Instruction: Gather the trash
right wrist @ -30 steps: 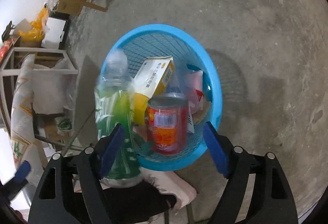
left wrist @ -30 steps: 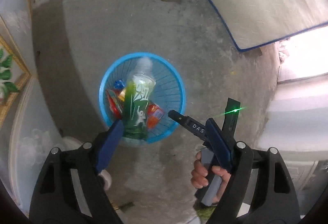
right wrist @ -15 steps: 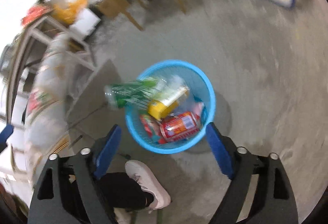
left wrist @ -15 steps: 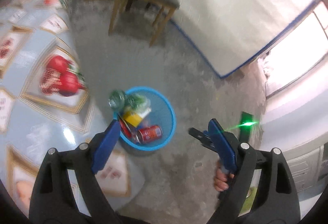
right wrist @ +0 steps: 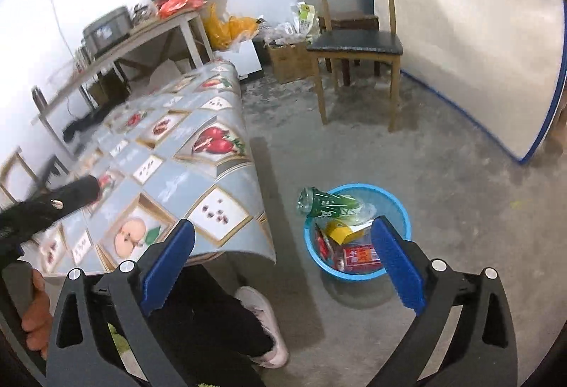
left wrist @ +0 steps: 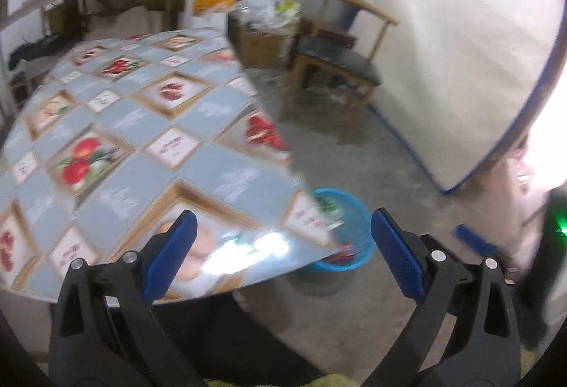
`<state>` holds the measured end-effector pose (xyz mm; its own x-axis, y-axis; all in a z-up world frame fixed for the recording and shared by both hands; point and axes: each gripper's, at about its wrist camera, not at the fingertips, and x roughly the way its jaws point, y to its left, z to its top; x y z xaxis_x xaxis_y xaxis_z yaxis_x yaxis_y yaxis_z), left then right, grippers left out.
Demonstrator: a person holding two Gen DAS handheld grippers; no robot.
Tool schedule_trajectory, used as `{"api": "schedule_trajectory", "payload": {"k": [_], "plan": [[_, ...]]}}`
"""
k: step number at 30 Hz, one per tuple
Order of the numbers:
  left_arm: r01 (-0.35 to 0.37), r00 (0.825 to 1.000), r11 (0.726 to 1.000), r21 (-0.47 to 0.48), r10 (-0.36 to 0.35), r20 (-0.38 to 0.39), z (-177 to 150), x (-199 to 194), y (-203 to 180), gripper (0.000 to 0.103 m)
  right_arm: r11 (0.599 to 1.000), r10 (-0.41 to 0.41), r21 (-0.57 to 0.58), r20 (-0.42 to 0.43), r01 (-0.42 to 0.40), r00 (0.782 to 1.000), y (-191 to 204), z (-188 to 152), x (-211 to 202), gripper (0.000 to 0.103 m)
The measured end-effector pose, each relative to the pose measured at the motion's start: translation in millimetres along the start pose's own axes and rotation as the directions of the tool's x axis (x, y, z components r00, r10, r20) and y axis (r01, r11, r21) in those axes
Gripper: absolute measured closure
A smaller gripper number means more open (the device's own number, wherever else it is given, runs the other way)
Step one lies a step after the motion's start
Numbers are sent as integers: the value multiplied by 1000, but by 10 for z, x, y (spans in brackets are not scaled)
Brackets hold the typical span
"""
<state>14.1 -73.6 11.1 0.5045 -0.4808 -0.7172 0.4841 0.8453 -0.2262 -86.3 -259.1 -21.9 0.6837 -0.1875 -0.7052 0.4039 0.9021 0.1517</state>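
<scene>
Both claws spread, empty: left claw [left wrist: 280, 256], right claw [right wrist: 283, 263]. Just beyond right claw's right finger: blue basket [right wrist: 402, 209] on floor, holding green bottle [right wrist: 326, 204] tipped over the rim, yellow carton [right wrist: 342, 231], red can [right wrist: 359, 256]. Left of it, fruit-print bench [right wrist: 184, 174]; no trash seen on top.

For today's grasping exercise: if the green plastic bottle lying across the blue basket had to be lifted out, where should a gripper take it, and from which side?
Grip the green plastic bottle across its labelled mid-body, coming from above. It lies roughly level on the rim of the round blue plastic basket, its end overhanging towards the table, so the barrel looks exposed on top and probably fits between open jaws.
</scene>
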Motion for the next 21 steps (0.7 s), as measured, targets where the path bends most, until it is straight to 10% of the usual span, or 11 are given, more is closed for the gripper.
{"api": "schedule_trajectory", "payload": {"k": [6, 21], "plan": [[-145, 988, 985, 96, 149, -35, -147, 95, 92, 8, 975, -192, -108, 43, 196, 980, 292, -135, -208, 6], [-137, 983, 986, 99, 148, -107, -399, 167, 128, 8, 947, -320, 27, -8, 320, 947, 293, -413, -257, 6]]}}
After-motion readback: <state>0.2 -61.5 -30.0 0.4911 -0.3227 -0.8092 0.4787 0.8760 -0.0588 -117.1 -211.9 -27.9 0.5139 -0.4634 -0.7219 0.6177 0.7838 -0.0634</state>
